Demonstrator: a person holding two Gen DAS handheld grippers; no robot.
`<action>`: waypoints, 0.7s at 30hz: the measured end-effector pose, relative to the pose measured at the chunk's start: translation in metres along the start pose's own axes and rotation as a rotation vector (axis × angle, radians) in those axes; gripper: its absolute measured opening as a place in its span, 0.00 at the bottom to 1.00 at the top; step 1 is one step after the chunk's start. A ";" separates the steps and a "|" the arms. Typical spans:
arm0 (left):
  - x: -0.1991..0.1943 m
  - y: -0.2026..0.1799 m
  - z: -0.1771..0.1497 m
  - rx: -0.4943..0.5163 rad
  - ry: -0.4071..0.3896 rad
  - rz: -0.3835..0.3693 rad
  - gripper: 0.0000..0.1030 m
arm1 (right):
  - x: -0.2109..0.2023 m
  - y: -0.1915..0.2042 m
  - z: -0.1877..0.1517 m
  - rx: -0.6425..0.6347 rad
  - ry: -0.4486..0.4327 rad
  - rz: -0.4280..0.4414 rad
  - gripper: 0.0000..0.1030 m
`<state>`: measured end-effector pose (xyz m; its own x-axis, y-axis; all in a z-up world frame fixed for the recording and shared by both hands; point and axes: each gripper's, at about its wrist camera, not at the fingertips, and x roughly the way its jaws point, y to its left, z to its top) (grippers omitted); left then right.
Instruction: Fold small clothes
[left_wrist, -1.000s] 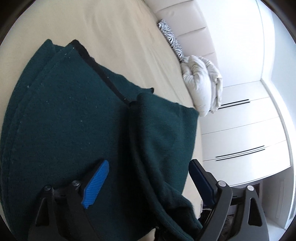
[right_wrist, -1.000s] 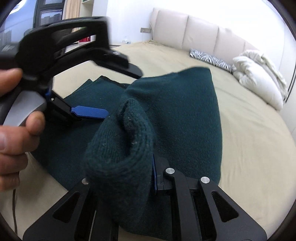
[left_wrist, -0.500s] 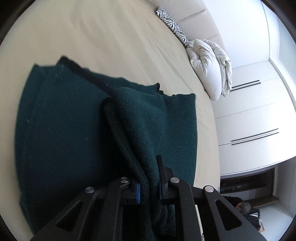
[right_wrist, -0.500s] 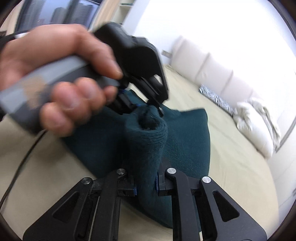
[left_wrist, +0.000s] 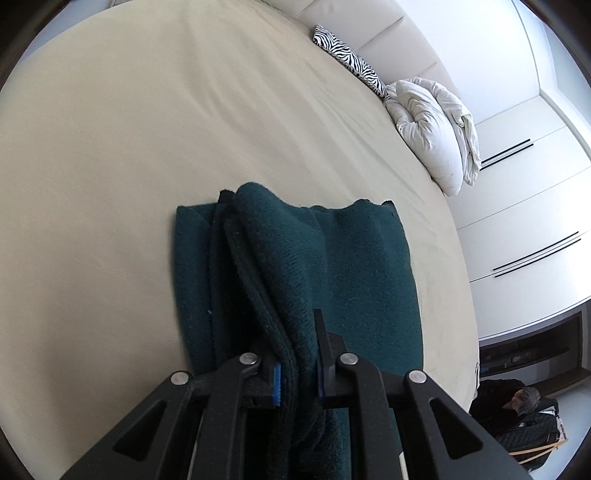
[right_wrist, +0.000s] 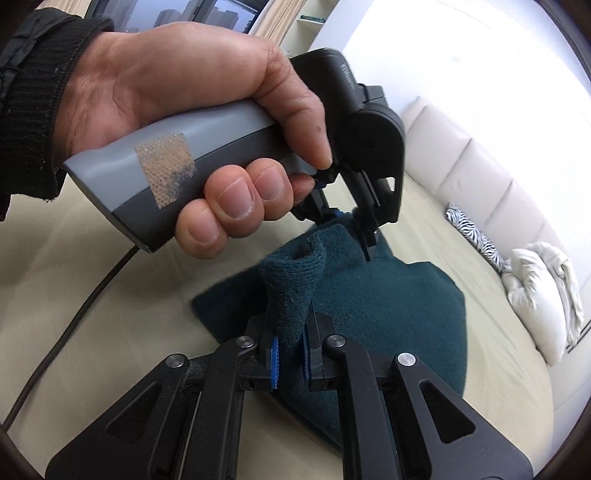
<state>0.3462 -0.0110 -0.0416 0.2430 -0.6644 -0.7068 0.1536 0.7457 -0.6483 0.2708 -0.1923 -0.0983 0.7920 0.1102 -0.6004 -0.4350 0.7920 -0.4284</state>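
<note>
1. Dark green knitted garment (left_wrist: 354, 266) lies on the beige bed (left_wrist: 110, 155), folded into several layers, near the bed's edge that faces the white wardrobe (left_wrist: 535, 206).
2. Left gripper (left_wrist: 297, 369) has just been closing and now pinches a thick bunch of the garment's layered edges between its blue pads; the cloth fills the narrow gap.
3. Right gripper (right_wrist: 290, 356) is clamped on a rolled, tube-like fold of the same garment, which rises between its pads.
4. In the right wrist view, the person's left hand (right_wrist: 177, 110), in a black ribbed sleeve (right_wrist: 33, 103), grips the grey handle of the left gripper, whose fingertips reach the garment's far raised edge.
5. A black cable (right_wrist: 70, 325) runs across the bed from that handle.
6. Toward the headboard end of the bed sit a zebra-striped pillow (left_wrist: 351, 59) and, just beside it, a bundled white duvet (left_wrist: 432, 129).
</note>
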 end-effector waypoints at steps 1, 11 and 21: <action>0.000 0.002 0.000 0.005 0.000 0.006 0.14 | -0.003 0.001 0.003 0.001 0.002 0.001 0.07; 0.004 0.033 -0.010 -0.050 -0.020 -0.024 0.14 | 0.015 -0.003 0.008 -0.012 0.048 0.062 0.10; -0.027 0.022 -0.020 -0.015 -0.091 0.120 0.28 | -0.002 -0.078 -0.014 0.316 0.034 0.327 0.35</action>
<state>0.3235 0.0227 -0.0427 0.3444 -0.5628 -0.7515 0.1037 0.8183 -0.5653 0.2975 -0.2627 -0.0733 0.6181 0.3689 -0.6942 -0.5034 0.8640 0.0109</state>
